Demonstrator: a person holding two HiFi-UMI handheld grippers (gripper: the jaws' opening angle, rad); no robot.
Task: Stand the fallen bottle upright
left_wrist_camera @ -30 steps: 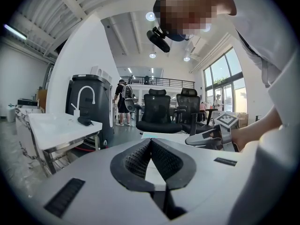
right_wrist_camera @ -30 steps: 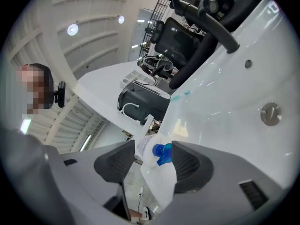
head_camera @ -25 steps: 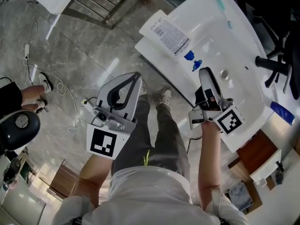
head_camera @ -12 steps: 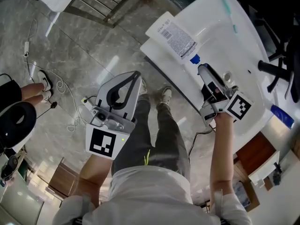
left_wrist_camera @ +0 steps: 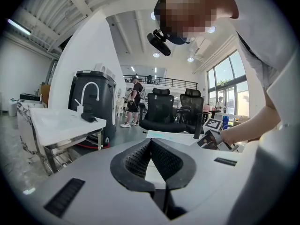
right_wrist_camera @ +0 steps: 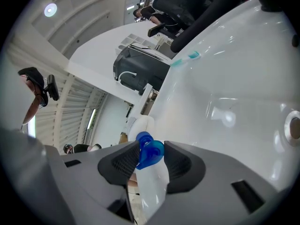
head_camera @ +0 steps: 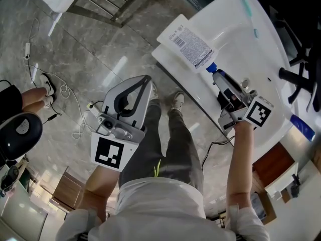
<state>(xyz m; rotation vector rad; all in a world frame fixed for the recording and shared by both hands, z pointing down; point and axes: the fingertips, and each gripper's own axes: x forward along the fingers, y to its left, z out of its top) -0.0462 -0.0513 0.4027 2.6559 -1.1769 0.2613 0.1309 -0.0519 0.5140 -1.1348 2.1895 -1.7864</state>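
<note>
The fallen bottle (head_camera: pixel 191 40), white with a printed label and a blue cap (head_camera: pixel 211 67), lies on its side at the near edge of the white sink top (head_camera: pixel 261 44). My right gripper (head_camera: pixel 216 76) is at its cap end. In the right gripper view the blue cap (right_wrist_camera: pixel 150 153) sits between the closing jaws and touches both pads, and my right gripper (right_wrist_camera: pixel 151 159) points along the bottle. My left gripper (head_camera: pixel 145 80) hangs over the floor, away from the sink. Its jaws (left_wrist_camera: pixel 150 142) meet at the tips with nothing between them.
The sink has a drain (head_camera: pixel 244 83), a teal toothbrush (head_camera: pixel 248 11) at its far side and a black tap (head_camera: pixel 296 77) at the right. A blue bottle (head_camera: pixel 302 120) lies near the right edge. Cables (head_camera: pixel 75 109) and another person's feet (head_camera: pixel 47 84) are on the floor at the left.
My right gripper has come down and up to the bottle's cap end, and its jaws have narrowed round the blue cap. The left gripper has barely moved.
</note>
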